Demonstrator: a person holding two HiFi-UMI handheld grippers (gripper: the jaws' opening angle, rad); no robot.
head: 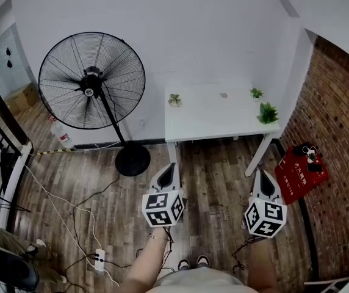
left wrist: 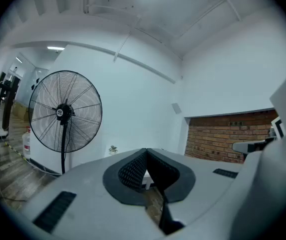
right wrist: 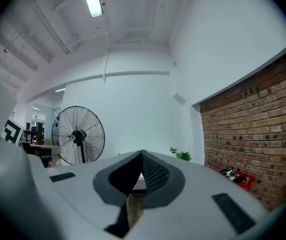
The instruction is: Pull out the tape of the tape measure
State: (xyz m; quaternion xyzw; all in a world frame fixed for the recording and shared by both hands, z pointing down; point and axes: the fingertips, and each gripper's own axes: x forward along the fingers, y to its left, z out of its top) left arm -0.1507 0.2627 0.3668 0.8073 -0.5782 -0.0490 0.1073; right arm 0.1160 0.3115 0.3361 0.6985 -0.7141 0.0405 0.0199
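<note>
Grippers both held level above the wood floor [head: 217,182], well short of the table [head: 205,118], side by side and well apart.

Left gripper [head: 170,165]: jaws shut, tips meet, nothing between them. The left gripper view [left wrist: 146,150] shows the same: black pads pressed together at the tip, only floor and a bit of table seen through the gap lower down.

Right gripper [head: 263,173]: jaws also closed tip to tip and empty, confirmed in the right gripper view [right wrist: 142,153].

Table is white, set against the white wall, w/ its right edge near the brick wall [head: 339,139].
- small plant [head: 174,99] at the left edge
- second small plant [head: 256,93] at the far right corner
- bigger plant [head: 268,113] on the right edge, just nearer than the second
- small grey item [head: 223,94] near the middle of the far edge, apart from the plants; too small to tell what it is

Tape measure: can't pick it out for certain in any view; the grey item is the only candidate. Neither gripper is near or touching it.

Floor, left of table: big black pedestal fan [head: 92,81], base just beside the table's near left leg. Cables run to a white power strip [head: 99,259] at lower left. Right of table: red box [head: 299,174] by the brick wall, small objects on top, not identifiable.

Person's shoes [head: 193,263] at bottom centre, between the two forearms.
</note>
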